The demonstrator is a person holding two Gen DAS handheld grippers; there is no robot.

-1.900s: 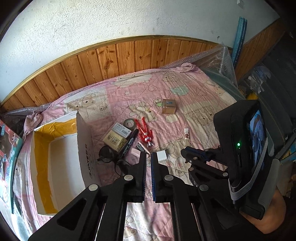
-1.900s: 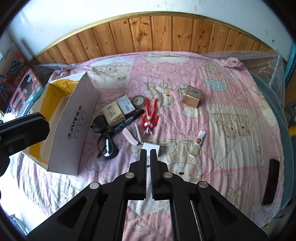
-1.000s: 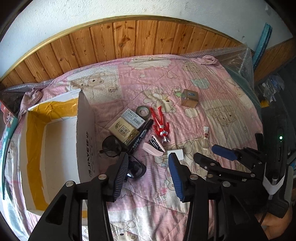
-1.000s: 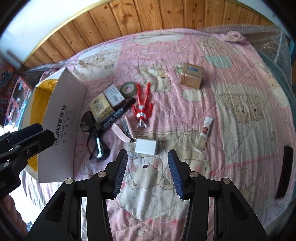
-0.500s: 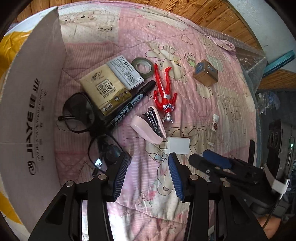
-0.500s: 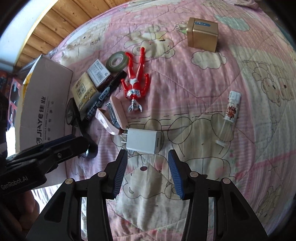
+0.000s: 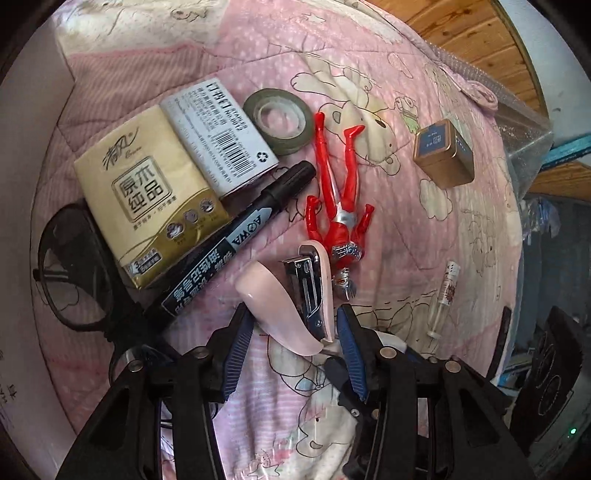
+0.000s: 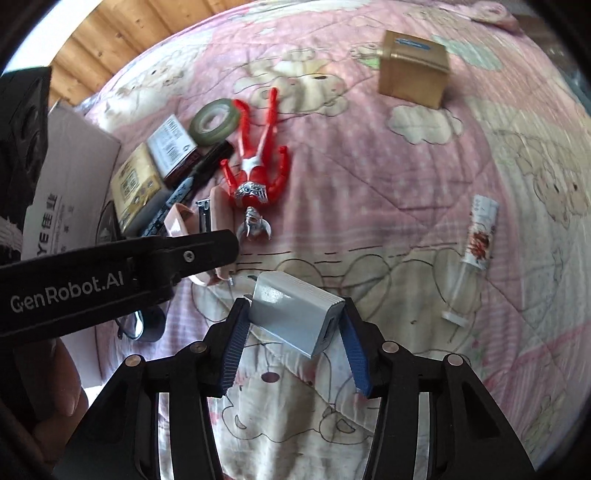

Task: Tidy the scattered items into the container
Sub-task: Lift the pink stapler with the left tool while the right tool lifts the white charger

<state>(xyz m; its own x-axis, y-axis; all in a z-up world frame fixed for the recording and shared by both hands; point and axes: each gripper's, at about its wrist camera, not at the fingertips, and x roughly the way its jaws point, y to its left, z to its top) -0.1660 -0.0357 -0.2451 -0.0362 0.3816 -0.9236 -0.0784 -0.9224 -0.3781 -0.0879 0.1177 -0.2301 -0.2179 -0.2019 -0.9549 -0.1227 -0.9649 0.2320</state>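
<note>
Left gripper (image 7: 293, 338), fingers wide, straddles the pink plastic stapler (image 7: 291, 295); its long axis runs along the fingers. Right gripper (image 8: 291, 332), fingers wide, brackets the white rectangular charger (image 8: 295, 314), lying crosswise, prongs pointing left.

you're over a bed with a pink bear-print quilt (image 7: 369, 55) — wood-panelled wall (image 7: 465, 33) behind it, daylight falling across the fabric.

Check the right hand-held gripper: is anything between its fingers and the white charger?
Nothing visible. The right hand-held gripper is open with the charger already between its fingers, one pad at each end. The left hand-held gripper, astride the pink stapler, crosses just left of the charger but not into that gap.
</note>
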